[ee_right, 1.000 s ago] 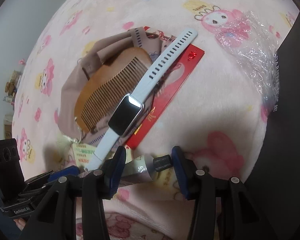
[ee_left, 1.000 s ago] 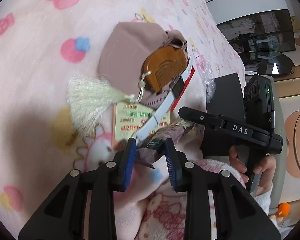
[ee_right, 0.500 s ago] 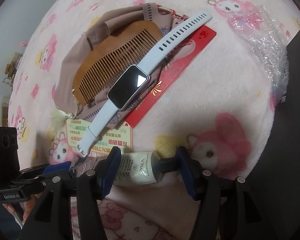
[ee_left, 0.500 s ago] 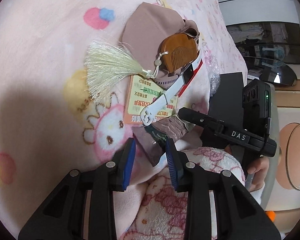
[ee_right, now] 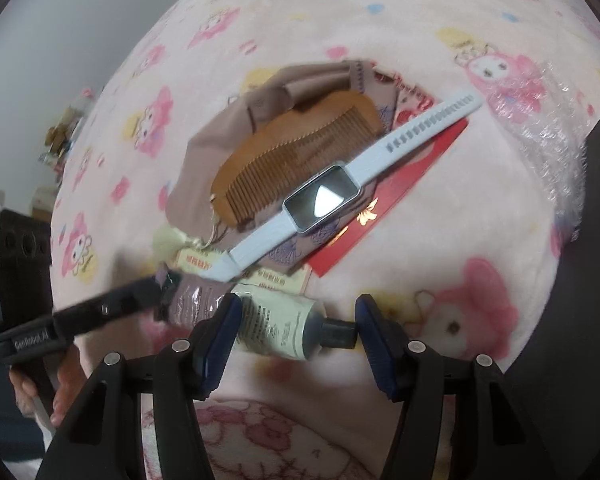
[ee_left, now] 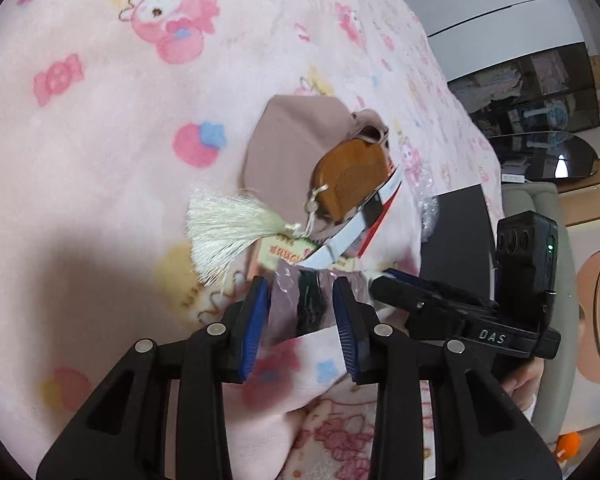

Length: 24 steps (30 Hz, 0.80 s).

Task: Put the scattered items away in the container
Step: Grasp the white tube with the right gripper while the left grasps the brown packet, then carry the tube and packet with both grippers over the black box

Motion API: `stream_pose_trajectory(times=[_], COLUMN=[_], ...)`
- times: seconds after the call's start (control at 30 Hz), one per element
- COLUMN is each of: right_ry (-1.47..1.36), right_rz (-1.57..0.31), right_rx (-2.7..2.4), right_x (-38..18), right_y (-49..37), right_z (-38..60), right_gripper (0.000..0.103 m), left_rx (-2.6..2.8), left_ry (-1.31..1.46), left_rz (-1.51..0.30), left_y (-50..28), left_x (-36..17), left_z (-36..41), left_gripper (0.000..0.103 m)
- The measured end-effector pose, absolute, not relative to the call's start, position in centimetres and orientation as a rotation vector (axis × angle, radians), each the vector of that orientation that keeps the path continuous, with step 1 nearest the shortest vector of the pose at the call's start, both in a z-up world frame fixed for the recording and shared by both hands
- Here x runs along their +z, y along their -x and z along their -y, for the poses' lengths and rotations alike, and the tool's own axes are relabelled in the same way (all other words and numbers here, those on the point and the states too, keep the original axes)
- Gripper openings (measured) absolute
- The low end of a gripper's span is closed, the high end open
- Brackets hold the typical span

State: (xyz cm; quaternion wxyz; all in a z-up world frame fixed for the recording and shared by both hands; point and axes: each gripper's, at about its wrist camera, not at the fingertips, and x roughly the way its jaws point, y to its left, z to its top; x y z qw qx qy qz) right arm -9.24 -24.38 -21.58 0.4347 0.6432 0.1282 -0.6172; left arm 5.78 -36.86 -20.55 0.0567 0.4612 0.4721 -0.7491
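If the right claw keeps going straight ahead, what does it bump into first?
Probably the cream squeeze tube with a black cap, lying crosswise between the open right claw fingers. Beyond it lies the white-strapped smartwatch.

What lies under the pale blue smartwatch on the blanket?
Under the pale blue smartwatch lie a brown wooden comb, a mauve fabric pouch, a red envelope and a printed card. Anything beneath the pouch is covered.

1. You are seeing one brown wooden comb with one cream tassel.
2. You are seeing one white-strapped smartwatch.
3. You are seeing one cream tube.
4. You are seeing one red envelope.
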Motion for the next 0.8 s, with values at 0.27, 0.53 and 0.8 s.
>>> stream_pose_trajectory(times=[0.27, 0.53, 0.8], right_ry=[-1.704, -1.543, -1.370], right_rz=[-0.288, -0.189, -0.043], right_rx=[-1.475, -1.582, -1.752], right_x=[-22.9, -17.6, -9.9], right_y=[10.4, 9.2, 9.5], right_z=[23.1, 21.9, 14.0], right_gripper=[0.057, 0.054, 0.054], left_rx=[-2.219, -2.358, -2.618], left_ry=[-1.461, -1.406, -1.339], left_rz=[-1.423, -1.215, -1.063], left_y=[-5.8, -5.7, -3.3], left_x=[-22.2, -15.5, -7.5], left_z=[35.7, 33.8, 28.4], left_gripper=[0.033, 0.033, 0.033])
